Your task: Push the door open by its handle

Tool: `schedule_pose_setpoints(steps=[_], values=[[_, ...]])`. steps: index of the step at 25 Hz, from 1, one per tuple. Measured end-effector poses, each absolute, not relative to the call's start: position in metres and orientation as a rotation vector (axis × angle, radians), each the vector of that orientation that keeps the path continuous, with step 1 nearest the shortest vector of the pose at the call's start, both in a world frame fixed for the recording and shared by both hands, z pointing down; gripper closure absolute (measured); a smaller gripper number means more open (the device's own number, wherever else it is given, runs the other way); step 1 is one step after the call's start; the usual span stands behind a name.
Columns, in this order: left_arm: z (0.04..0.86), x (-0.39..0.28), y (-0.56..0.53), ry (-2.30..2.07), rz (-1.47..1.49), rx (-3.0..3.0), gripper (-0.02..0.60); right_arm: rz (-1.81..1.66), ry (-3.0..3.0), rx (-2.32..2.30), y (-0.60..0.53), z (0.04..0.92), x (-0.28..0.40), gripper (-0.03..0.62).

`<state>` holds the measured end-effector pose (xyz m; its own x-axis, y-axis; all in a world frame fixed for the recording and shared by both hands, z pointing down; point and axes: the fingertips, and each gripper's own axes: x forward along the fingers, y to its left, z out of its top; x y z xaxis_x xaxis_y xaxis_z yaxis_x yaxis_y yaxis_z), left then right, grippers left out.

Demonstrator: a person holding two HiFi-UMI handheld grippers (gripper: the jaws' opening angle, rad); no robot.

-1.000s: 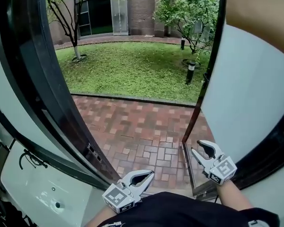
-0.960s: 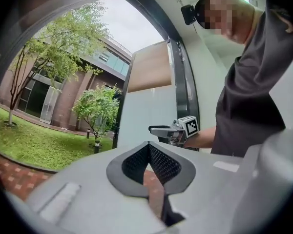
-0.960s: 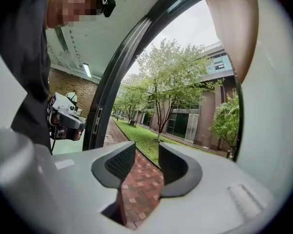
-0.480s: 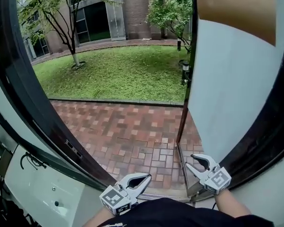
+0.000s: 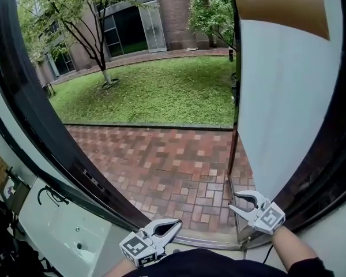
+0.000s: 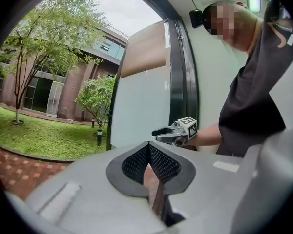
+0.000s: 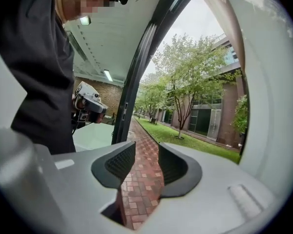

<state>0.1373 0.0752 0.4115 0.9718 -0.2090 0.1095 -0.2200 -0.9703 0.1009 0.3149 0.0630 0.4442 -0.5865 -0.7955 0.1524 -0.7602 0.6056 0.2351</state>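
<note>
door (image 5: 282,108) looks fully open, handle not visible | left gripper (image 5: 177,224) jaws together, empty | right gripper (image 5: 233,201) jaws apart, empty | likely next: clear door edge, no re-grip

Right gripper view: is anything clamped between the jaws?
No, the right gripper stands open, and only the brick paving outside shows through the gap.

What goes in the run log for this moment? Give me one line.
door: open | left tongs: shut, empty | right tongs: open, empty | ahead: brick path
</note>
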Motion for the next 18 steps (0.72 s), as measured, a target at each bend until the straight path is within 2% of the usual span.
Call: schedule_pose_setpoints(steps=[11, 18], values=[[0.407, 0.117, 0.066, -0.422, 0.182, 3.005, 0.583, -0.065, -2.641, 1.323, 0.066, 0.465, 0.308, 0.445], [0.416, 0.072, 0.054, -0.415, 0.098, 3.011, 0.583, 0.021, -2.758, 1.482, 0.083, 0.460, 0.249, 0.445]])
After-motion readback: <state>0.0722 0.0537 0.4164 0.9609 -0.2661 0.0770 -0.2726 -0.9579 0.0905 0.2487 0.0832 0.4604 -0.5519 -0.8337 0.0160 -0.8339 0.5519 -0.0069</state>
